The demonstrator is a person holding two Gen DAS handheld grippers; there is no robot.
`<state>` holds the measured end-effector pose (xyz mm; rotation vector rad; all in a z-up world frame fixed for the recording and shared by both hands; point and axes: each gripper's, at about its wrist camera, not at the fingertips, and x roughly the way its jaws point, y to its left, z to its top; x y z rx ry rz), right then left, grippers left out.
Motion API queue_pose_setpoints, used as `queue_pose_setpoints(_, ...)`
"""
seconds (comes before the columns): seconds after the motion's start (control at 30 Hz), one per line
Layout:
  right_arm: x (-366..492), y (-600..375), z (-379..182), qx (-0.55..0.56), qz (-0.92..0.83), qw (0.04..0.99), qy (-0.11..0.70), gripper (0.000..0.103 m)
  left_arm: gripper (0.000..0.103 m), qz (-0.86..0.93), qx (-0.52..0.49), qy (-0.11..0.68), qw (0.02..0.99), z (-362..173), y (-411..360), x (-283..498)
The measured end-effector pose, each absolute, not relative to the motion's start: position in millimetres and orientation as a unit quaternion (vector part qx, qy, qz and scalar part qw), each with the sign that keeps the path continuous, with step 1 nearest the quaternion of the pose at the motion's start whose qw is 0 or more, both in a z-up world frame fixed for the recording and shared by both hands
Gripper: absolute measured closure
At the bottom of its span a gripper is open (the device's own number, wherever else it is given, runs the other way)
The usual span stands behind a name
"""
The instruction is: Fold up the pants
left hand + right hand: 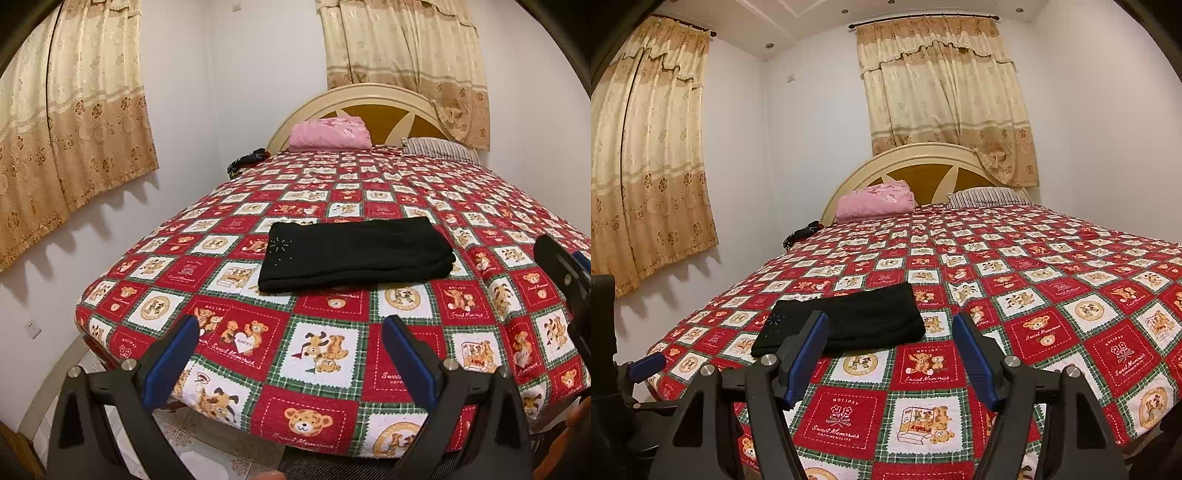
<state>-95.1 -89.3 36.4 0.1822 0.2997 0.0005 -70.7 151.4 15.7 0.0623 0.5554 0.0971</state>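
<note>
Blue-padded fingers of the left hand-held gripper [290,354] stand spread wide over the near edge of the bed [406,192], grasping nothing. Likewise, the right hand-held gripper [890,350] is released, its fingers parted and empty above the teddy-bear quilt [1052,295]. Beyond both lie the black pants [356,253], folded into a compact, flat rectangle on the near-left part of the quilt, layered edges showing at the right end and a small studded motif at the left. Neither tool touches the cloth. Judged from this arrangement, the folding appears complete or nearly so; at most a final halving or smoothing could remain. At the far end rest a pink blanket [330,132] and a striped pillow [439,148] by the headboard [369,99].
</note>
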Motion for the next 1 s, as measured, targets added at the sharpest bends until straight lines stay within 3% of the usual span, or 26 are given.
queue_pose_setpoints(1.0, -90.9, -91.5, 31.7, 0.094, -0.001, 0.982, 0.162, 0.032, 0.002, 0.054, 0.032, 0.28, 0.958, 13.1, 151.5, -69.8)
